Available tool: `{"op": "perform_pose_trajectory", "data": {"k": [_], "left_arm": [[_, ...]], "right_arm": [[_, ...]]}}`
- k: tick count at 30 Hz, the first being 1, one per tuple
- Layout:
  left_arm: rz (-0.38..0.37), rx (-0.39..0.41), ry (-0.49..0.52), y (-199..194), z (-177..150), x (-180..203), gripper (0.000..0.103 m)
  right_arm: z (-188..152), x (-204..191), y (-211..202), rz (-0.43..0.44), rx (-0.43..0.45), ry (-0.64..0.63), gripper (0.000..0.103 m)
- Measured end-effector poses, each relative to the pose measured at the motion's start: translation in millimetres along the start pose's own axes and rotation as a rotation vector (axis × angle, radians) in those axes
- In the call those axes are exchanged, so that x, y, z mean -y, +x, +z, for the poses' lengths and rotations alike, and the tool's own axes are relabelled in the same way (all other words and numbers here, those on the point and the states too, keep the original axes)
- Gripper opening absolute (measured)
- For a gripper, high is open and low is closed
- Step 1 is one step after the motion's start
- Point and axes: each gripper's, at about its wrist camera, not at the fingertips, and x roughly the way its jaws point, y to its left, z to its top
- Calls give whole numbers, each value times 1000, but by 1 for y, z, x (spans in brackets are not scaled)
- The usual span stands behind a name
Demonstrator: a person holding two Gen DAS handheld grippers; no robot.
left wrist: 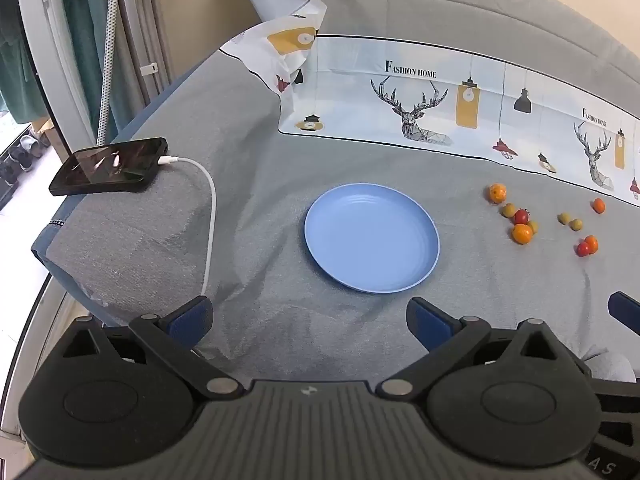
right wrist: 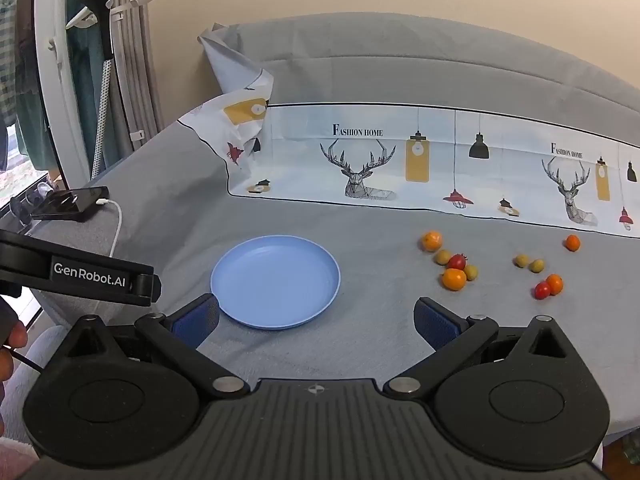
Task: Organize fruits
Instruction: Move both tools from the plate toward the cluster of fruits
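Ten or so small fruits [right wrist: 496,266] lie scattered on the grey bed cover [right wrist: 360,344], none yet on the blue plate [right wrist: 276,282]. You have them ahead and to the right of both tools, well apart from either pair of jaws, with the plate between the fruits and your left side. Your right gripper [right wrist: 316,320] is the nearer one: its right pad sits just below the closest cluster, while your left gripper [left wrist: 310,318] faces the plate almost squarely and sees the fruits [left wrist: 540,220] far off to its right. Both sets of jaws stand wide apart with nothing between them.

Look at the pieces themselves: round and glossy, in orange, red and yellow-green, so no long axis to line up on. The nearest group of five is packed tight, several touching, with an orange one [right wrist: 454,279] at the front. A red one and an orange one [right wrist: 549,286] sit pressed together further right, two greenish ones lie behind them, and a lone orange one [right wrist: 573,242] rests near the printed cloth [right wrist: 400,152].

I judge the front orange fruit the easiest first pick for your right hand, though round fruit on soft fabric may roll when nudged. A phone [left wrist: 110,166] on its cable lies far left, out of the way.
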Motion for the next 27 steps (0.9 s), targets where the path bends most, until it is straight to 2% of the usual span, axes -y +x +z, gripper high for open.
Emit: {"op": "perform_pose_trajectory", "data": {"k": [27], "left_arm": [[-2,14,13,3,1,-1,103]], "right_arm": [[1,-1,6,-3,-13,8,103]]}}
